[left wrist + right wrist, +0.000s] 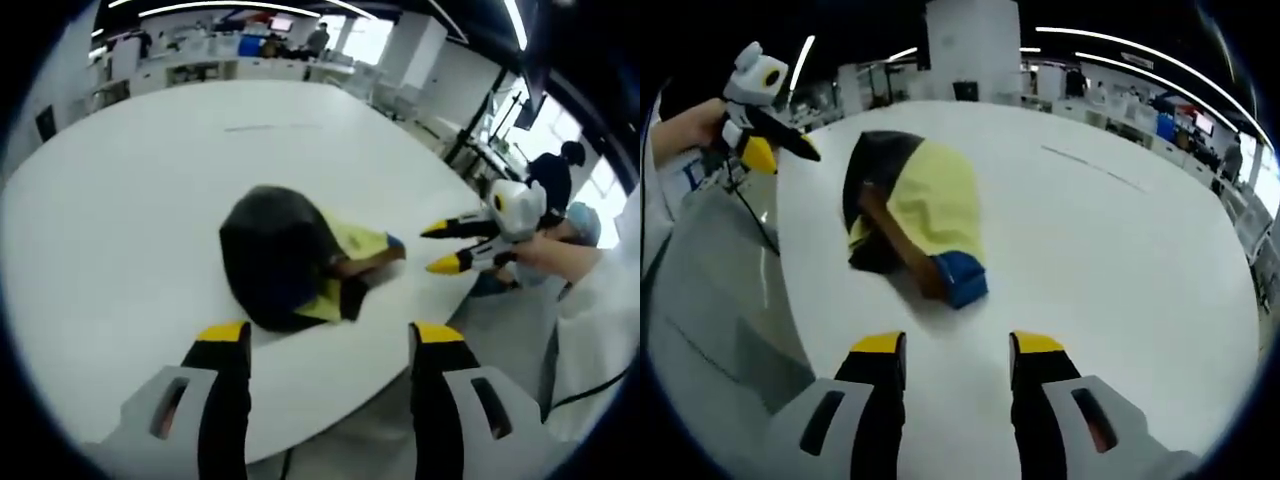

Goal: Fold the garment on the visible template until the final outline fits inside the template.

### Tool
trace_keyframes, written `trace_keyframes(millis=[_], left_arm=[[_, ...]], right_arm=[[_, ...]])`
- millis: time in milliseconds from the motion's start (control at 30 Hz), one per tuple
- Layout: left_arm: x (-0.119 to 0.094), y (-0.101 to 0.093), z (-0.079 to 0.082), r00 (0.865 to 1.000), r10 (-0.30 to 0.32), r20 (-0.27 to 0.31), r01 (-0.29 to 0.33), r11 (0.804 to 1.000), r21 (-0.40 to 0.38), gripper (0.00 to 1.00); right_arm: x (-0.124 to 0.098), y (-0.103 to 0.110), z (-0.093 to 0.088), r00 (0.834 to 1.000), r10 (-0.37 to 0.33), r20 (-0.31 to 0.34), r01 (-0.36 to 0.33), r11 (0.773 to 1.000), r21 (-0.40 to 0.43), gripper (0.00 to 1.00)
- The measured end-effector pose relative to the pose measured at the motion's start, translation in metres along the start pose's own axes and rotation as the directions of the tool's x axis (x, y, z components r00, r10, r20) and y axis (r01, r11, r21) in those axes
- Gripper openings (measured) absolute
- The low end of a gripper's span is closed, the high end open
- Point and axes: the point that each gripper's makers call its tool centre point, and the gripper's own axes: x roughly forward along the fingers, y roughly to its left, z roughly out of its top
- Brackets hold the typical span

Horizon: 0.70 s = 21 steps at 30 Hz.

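A crumpled garment (285,255), black and yellow with a blue cuff (962,277), lies bunched in a heap on the white table (120,220) near its edge. In the left gripper view my left gripper (330,338) hangs open just in front of the heap, over the table's rim, with nothing between its jaws. My right gripper (440,248) comes in from the right, held by a hand, with its yellow tips apart close to the cuff end. In the right gripper view that gripper (958,347) is open a little short of the cuff. The left gripper (785,150) shows at upper left beyond the garment (925,200).
The table's curved edge (790,290) runs close to the garment, with grey floor (710,300) below it. A faint thin line (272,127) marks the far tabletop. Desks and a person (555,175) stand in the background. A white sleeve (600,300) is at the right.
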Motion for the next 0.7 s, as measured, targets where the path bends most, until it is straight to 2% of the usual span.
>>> trace_keyframes(millis=[500, 700], left_arm=[[0.005, -0.002, -0.002, 1.000, 0.000, -0.012, 0.000, 1.000, -0.001, 0.58], [0.004, 0.000, -0.003, 1.000, 0.007, -0.019, -0.007, 1.000, -0.004, 0.58]], right_arm=[[0.018, -0.007, 0.008, 1.000, -0.020, 0.003, 0.020, 0.995, -0.102, 0.36], [0.027, -0.003, 0.009, 1.000, -0.002, -0.013, 0.000, 0.990, -0.144, 0.35]])
